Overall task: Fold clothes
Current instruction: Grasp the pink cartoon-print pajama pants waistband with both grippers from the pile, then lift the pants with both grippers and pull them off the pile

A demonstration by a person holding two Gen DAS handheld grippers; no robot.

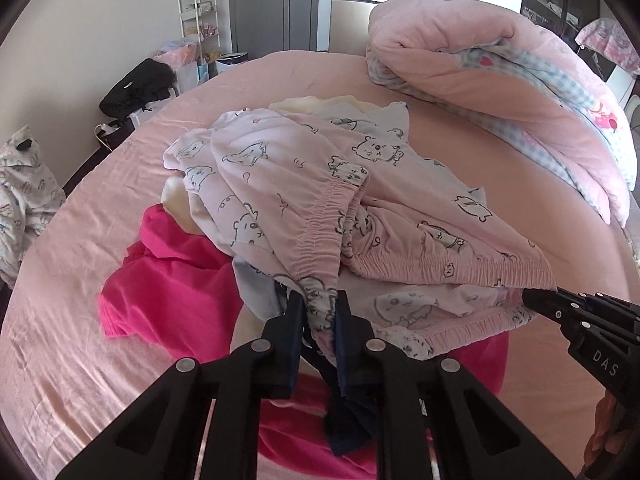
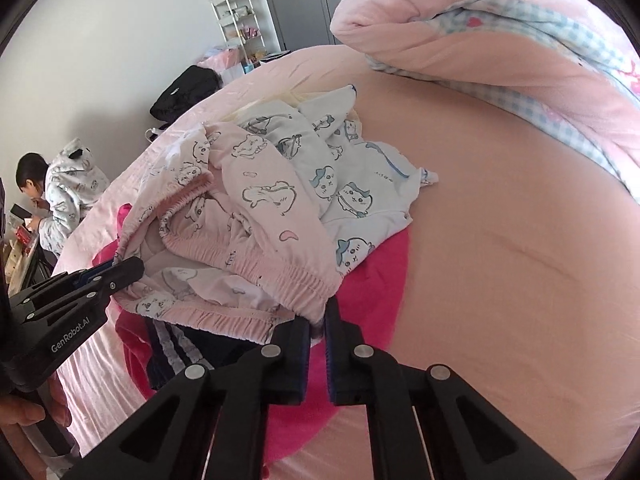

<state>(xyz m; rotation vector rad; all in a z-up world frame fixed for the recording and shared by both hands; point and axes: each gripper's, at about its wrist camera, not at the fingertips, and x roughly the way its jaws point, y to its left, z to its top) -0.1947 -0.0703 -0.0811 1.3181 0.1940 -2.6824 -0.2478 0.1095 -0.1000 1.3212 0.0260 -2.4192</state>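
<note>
Pink cotton bear-print pyjama trousers [image 1: 288, 200] top the clothes heap on my pink-sheeted bed [image 1: 80, 240] — my left tool [image 1: 318, 308] and right tool [image 2: 316, 322] both clamp the elastic waistband (opposite ends).

Both wrist cams look steeply down along their fingers, close over the clothes pile [image 1: 304, 200] on the bed [image 1: 80, 320]. Left cam sits left, right cam right. Each catches the other gripper; shared: pile, folded quilt [image 2: 500, 40] far right.
</note>
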